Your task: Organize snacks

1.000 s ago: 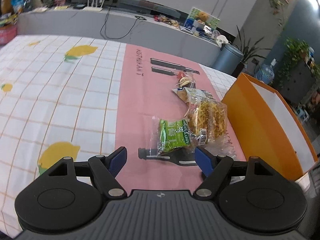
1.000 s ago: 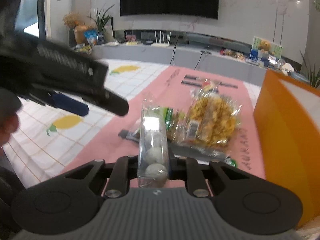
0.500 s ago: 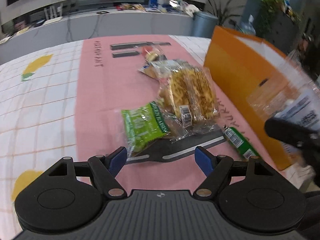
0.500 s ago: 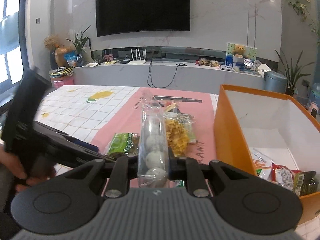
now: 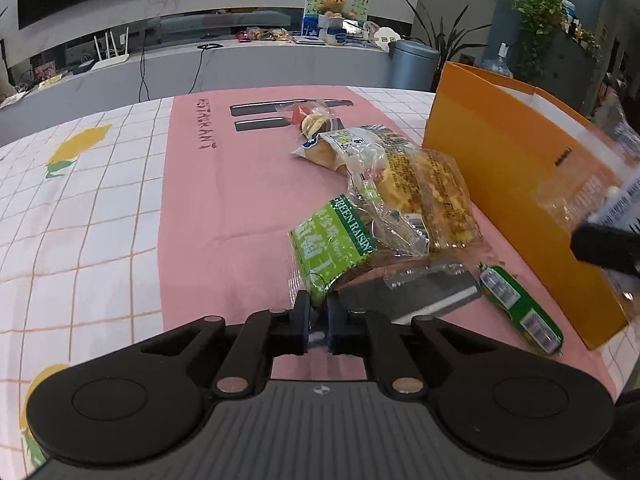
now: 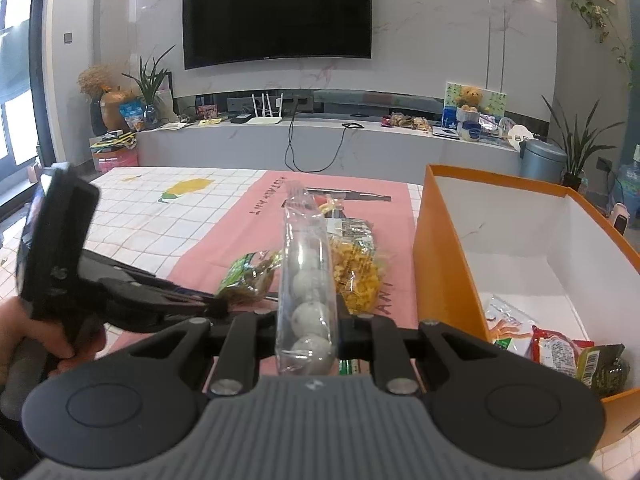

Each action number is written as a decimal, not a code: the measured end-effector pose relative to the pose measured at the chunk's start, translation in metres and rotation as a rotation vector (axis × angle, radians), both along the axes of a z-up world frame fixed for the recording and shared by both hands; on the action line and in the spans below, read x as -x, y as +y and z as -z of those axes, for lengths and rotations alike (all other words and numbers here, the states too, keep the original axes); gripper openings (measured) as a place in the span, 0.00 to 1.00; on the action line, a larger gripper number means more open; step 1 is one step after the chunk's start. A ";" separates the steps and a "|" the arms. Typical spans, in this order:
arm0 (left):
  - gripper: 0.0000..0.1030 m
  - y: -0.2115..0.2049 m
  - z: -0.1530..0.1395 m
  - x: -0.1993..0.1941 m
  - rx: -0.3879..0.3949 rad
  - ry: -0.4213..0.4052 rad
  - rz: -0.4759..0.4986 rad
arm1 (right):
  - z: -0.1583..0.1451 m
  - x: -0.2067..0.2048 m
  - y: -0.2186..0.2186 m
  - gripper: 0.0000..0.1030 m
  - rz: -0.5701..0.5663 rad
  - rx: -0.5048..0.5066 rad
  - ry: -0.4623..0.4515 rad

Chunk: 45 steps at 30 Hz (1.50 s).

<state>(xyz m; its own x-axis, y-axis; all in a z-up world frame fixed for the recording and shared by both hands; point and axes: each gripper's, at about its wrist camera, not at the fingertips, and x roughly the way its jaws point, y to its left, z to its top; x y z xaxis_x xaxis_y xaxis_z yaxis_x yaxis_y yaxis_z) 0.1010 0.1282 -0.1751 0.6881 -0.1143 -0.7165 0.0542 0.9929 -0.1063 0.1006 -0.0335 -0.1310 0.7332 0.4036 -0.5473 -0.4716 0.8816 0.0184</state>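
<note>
The orange box point(image 6: 444, 264) walls the snack pile's right edge, with bare tabletop point(image 5: 100, 216) to the left; the left claw point(image 5: 317, 314), angled down, has just closed, seemingly pinching the green raisin packet point(image 5: 332, 240); the right claw point(image 6: 306, 330) clamps a clear tube of white balls point(image 6: 306, 276) beside the box.

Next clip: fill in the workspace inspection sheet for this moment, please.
Surface: table with a white checked lemon-print cloth and a pink mat.
Job's things: green raisin packet, yellow snack bag, bun packet and small green packet on the mat; orange box already holds several packets.
Clutter: nothing seen.
Grippers: left gripper, jaws just closed on the raisin packet's near edge; right gripper shut on a clear sleeve of pale balls.
Cables: one black cable hanging over the TV ledge.
Surroundings: wall TV, potted plants, grey bin.
</note>
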 end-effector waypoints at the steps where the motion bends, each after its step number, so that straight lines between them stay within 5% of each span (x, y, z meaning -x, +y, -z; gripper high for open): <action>1: 0.08 0.000 -0.001 0.002 0.003 0.000 -0.004 | 0.000 0.000 0.000 0.14 0.000 0.002 -0.004; 14: 0.06 0.003 -0.027 0.032 0.022 -0.049 -0.030 | -0.005 0.005 -0.005 0.14 0.009 -0.029 -0.009; 21: 0.03 0.020 -0.048 0.040 0.218 -0.089 -0.077 | -0.009 0.009 -0.007 0.14 -0.004 -0.059 -0.016; 45: 0.01 -0.014 -0.132 0.043 0.384 -0.281 -0.003 | -0.059 -0.005 -0.071 0.14 0.130 -0.247 -0.083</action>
<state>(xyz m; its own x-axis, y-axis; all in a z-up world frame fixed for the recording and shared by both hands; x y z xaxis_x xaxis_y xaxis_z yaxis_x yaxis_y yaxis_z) 0.0577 0.1147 -0.0432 0.8497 -0.3323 -0.4093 0.1309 0.8850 -0.4468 0.1057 -0.1044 -0.0722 0.8258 0.4167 -0.3800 -0.3638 0.9085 0.2056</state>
